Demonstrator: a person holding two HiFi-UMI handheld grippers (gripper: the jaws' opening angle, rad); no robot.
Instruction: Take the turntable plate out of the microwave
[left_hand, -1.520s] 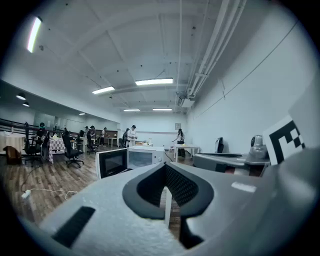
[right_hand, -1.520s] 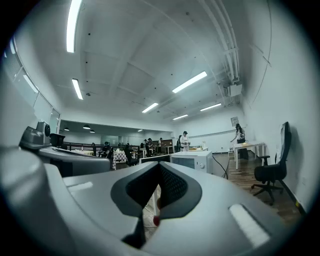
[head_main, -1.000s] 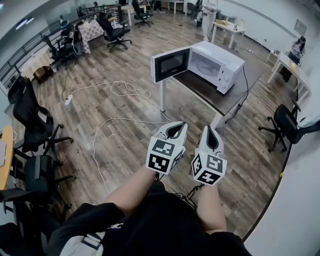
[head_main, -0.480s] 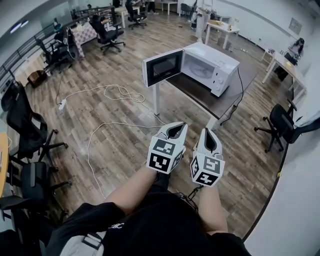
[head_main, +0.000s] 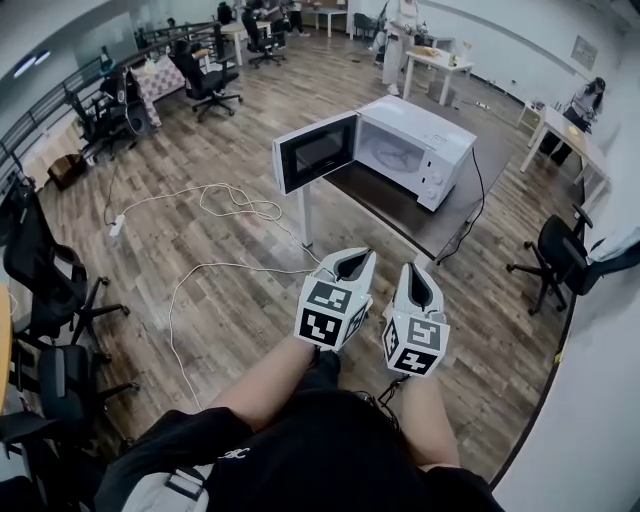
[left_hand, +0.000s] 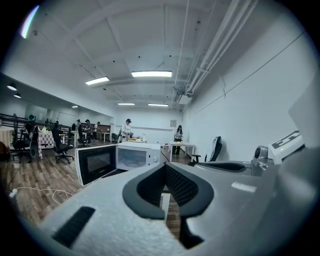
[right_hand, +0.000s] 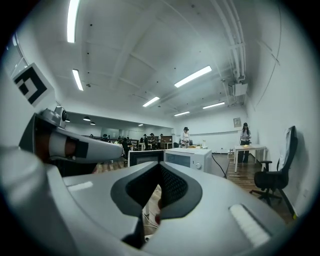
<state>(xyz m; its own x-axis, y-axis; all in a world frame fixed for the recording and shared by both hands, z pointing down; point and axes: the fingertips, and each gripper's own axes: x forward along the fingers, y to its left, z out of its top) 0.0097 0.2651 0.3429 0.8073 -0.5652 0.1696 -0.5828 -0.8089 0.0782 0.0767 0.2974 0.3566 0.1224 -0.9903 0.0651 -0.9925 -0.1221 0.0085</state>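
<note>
A white microwave (head_main: 418, 150) stands on a dark table (head_main: 440, 215) ahead of me, its door (head_main: 315, 152) swung open to the left. Through the opening I see the glass turntable plate (head_main: 392, 157) lying inside. The microwave (left_hand: 136, 156) also shows in the left gripper view, and small (right_hand: 189, 159) in the right gripper view. My left gripper (head_main: 352, 263) and right gripper (head_main: 419, 277) are held side by side near my body, well short of the table. Both are shut with nothing between their jaws.
White cables (head_main: 235, 205) loop across the wooden floor left of the table. Office chairs (head_main: 55, 290) stand at the left and one (head_main: 558, 262) at the right. People work at tables (head_main: 435, 62) at the back. A white wall runs along the right.
The microwave and table have drawn nearer and shifted down-left in the head view as I walk toward them. Both grippers stay shut and side by side.
</note>
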